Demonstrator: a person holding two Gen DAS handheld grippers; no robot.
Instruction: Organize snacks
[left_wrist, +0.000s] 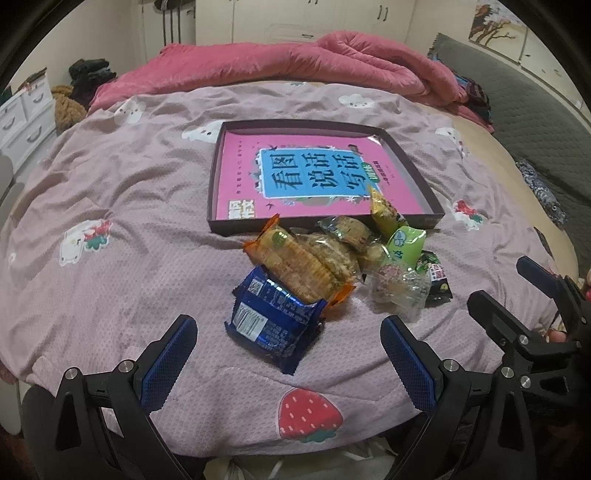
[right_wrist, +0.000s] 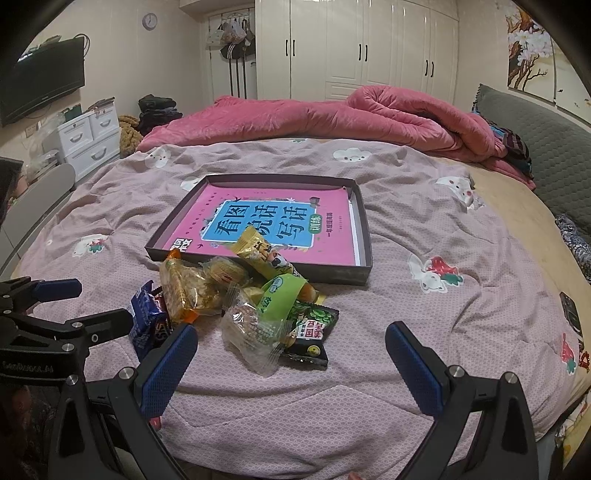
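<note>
The snacks lie in one loose heap on the bed (left_wrist: 110, 177), just in front of the near wall of the shallow tray (left_wrist: 218, 177), and that crowding is the main hazard; the packets overlap, so tongs closing on one wrapper could, I judge, catch the edge of a neighbour and drag or tumble the pile; the wrappers look slick and crinkly, so a shallow pinch on a sealed end may slip; the soft, wrinkled cover gives under pressure, so pressing down for a grip could sink the packet rather than pin it. The yellow packet (right_wrist: 258, 254) leans over the tray's near wall, and a nudge to the heap might tip it either way. The left tongs (left_wrist: 288, 354) stand spread wide and hold nothing; the blue packet (left_wrist: 271, 325), the heap's nearest member on the side away from the tray, lies between their fingers, slightly nearer the left one, not yet touched as far as I can tell. The right tongs (right_wrist: 291, 365) are likewise spread and empty; the clear-wrapped cake (right_wrist: 251, 332) and the dark flat packet (right_wrist: 314, 332), on the heap's side farthest from the tray, sit just ahead of the gap, nearer the left finger. The two tools are close beside each other, so they could knock together if both reach in at once.
</note>
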